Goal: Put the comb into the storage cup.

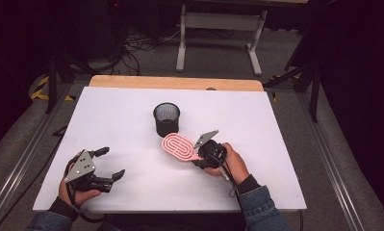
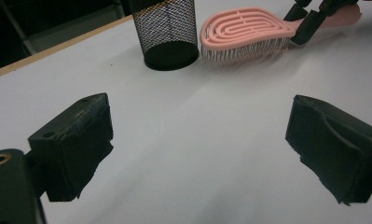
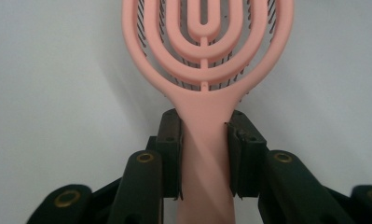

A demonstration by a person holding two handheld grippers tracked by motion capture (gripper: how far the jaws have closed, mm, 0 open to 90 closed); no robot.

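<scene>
Step in hand, as I read it: grasp done, lift not started. The right gripper (image 3: 204, 154) has its jaws pinched on the handle of the pink plastic vented hairbrush with oval loops (image 3: 207, 56). The right gripper view shows both black pads flat against the sides of the handle, just below the neck where it widens into the head.

The brush sits on the white table sheet (image 1: 132, 120), near the middle and a bit right. Its head points toward the black wire-mesh cylinder cup (image 1: 166, 119) and stops just short of its base.

The left gripper (image 1: 103, 163) rests at the near left of the sheet, well apart from the brush, with its jaws spread wide and nothing between them.

Next move, my guess: the brush goes into the mesh cup. That calls for lifting it clear of the sheet, tipping it toward upright, and lining it up over the cup rim. The grip is on a narrow, smooth handle, so the brush may swivel in the pads when tilted. Keep the squeeze firm. The cup looks light, so a knock on the rim could tip it.

View differences:
- The right gripper view gives pad contact on the handle. The high view hides that under the hand and the grey plate.
- The left gripper view shows the brush (image 2: 246, 35) from the side, bristles down on the sheet, with the cup (image 2: 167, 32) just beside the head but apart. The other two views do not give bristle contact.
- The high view gives the layout of both hands.
</scene>
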